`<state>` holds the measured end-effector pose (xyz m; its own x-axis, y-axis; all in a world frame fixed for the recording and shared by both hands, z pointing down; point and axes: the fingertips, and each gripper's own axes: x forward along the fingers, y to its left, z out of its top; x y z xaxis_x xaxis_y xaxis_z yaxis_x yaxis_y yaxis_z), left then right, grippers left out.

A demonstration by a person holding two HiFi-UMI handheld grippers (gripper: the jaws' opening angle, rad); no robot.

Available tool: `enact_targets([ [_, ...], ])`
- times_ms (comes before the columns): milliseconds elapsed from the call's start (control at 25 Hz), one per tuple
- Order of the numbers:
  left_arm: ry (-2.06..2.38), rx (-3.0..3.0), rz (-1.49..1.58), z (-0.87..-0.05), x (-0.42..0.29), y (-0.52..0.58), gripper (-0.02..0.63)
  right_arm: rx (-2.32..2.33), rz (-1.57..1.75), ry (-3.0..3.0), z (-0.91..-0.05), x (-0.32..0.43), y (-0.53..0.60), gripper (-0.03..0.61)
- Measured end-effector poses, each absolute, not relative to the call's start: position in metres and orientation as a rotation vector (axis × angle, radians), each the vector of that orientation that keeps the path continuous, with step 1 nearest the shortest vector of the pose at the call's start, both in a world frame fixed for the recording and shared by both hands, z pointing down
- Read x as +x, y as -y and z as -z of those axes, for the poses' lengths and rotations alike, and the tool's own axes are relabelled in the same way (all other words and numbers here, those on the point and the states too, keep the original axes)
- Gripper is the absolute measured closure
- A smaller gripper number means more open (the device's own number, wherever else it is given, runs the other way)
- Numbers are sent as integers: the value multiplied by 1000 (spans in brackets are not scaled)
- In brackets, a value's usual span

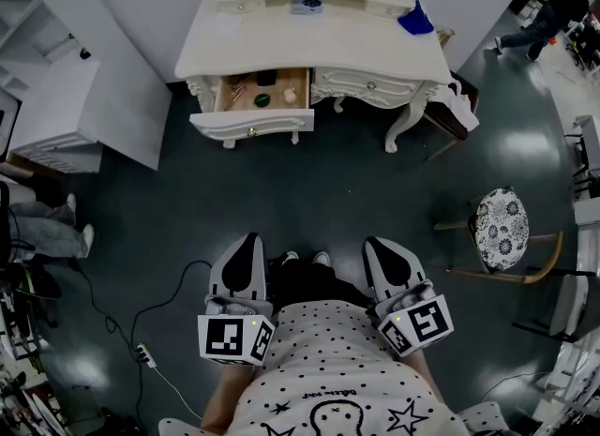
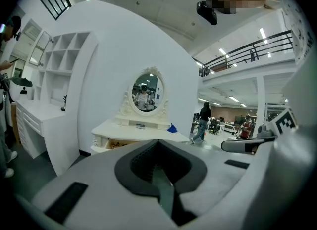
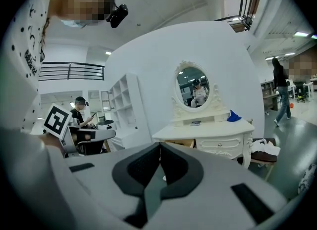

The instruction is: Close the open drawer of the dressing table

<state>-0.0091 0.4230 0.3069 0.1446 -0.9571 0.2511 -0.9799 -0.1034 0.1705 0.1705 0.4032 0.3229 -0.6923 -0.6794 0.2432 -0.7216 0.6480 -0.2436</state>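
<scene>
The cream dressing table stands against the wall ahead, well beyond both grippers. Its left drawer is pulled out, with a few small items inside; the right drawer is closed. My left gripper and right gripper are held low in front of the person's body, pointing toward the table, both shut with nothing between the jaws. In the left gripper view the left gripper faces the table and its open drawer. In the right gripper view the right gripper faces the table.
A white shelf unit stands left of the table. A chair with cloth on it sits at the table's right, and a patterned stool further right. A cable with power strip lies on the floor at left. A seated person is at far left.
</scene>
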Motion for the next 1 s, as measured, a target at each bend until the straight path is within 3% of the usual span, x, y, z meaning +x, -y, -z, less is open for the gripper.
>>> enact_targets([
  [600, 1804, 2200, -112, -307, 16, -394, 601, 1273, -521, 2693, -328, 200, -389, 569],
  [1000, 1787, 2182, -94, -313, -31, -322, 601, 1274, -524, 2658, -330, 154, -317, 569],
])
